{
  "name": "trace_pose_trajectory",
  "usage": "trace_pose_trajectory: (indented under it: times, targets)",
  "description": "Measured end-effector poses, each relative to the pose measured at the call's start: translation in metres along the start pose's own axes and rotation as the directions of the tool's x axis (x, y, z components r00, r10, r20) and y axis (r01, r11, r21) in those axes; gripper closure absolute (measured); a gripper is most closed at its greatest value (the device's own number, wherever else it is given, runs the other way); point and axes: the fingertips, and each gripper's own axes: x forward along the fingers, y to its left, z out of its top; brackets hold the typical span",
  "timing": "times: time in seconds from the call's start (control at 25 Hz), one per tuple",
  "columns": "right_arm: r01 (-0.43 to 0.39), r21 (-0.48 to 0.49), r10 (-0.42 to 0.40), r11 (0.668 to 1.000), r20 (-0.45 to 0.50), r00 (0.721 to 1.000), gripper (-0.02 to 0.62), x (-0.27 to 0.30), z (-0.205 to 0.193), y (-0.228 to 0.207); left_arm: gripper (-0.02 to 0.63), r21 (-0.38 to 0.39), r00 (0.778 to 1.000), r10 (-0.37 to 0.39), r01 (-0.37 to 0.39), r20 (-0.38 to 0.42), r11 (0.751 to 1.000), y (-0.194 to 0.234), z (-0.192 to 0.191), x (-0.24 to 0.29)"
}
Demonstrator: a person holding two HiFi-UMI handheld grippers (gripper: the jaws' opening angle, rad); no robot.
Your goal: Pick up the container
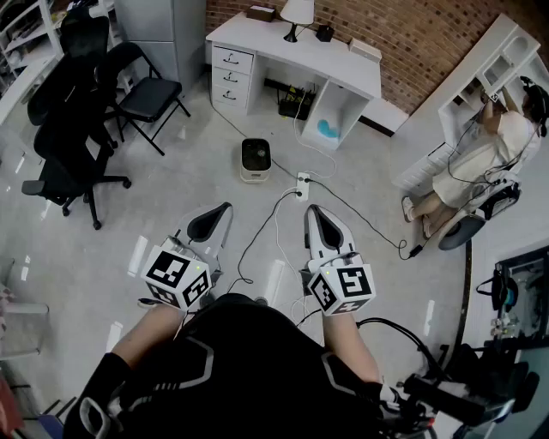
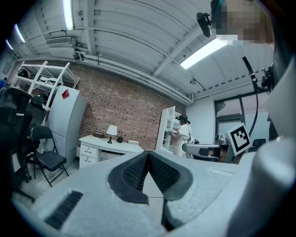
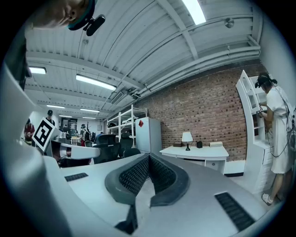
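The left gripper (image 1: 210, 225) and the right gripper (image 1: 324, 230) are both fully closed, their ribbed pads (image 2: 134, 173) pressed together with nothing between them. Each gripper view shows only open room past the tips. They are held level and side by side, just in front of the person's body and above bare floor (image 1: 171, 197). A black cable (image 1: 257, 236) runs between them towards a white power strip (image 1: 302, 184) a little farther out. Beyond that, slightly to the left, a small white box (image 1: 256, 159) with a dark top sits on the floor. It is the only thing close by that might be the container, though I cannot tell for sure, and no other container can be made out. Farther still, a white desk (image 1: 292, 51) with a lamp (image 1: 297, 12) stands against the brick wall (image 1: 412, 26). Black chairs (image 1: 69, 163) stand to the far left, and another person (image 1: 480, 154) stands at white shelves on the far right. The pick-up seems not to have begun. To do it well, first face the target so that it sits in the middle of one gripper view. Open that gripper's jaws wide before reaching, and step over the cable and power strip instead of dragging through them. Come down squarely on opposite walls of the box, and close only once both pads bracket it.
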Motion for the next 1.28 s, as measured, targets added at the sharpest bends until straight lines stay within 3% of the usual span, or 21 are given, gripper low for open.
trace_pose_trajectory:
  times: [0.48,0.64,0.92,1.16,1.28]
  targets:
    - [0.006,0.008,-0.006,1.000,0.000,1.000,0.589,0.001,0.001,0.010,0.600,-0.018,1.000,0.006,-0.006,-0.004,1.000,0.007,0.001,-0.010]
    - [0.058,-0.015,-0.058,0.998,0.004,0.998,0.589,0.002,0.000,0.009,0.600,-0.040,1.000,0.004,-0.005,-0.014,0.999,0.013,-0.005,-0.013]
    - [0.026,0.007,-0.026,1.000,-0.034,0.999,0.588,0.018,-0.013,0.025,0.600,-0.066,0.999,0.015,-0.017,-0.029,0.998,0.037,-0.013,-0.019]
    - [0.034,-0.001,-0.034,0.999,-0.048,0.998,0.588,0.035,-0.020,0.045,0.600,-0.042,0.996,-0.081,0.080,-0.022,0.996,0.049,-0.018,-0.030]
    - [0.035,-0.012,-0.035,0.999,-0.046,0.998,0.588,0.046,-0.018,0.053,0.600,-0.022,0.996,-0.085,0.085,-0.023,0.996,0.067,-0.017,-0.029]
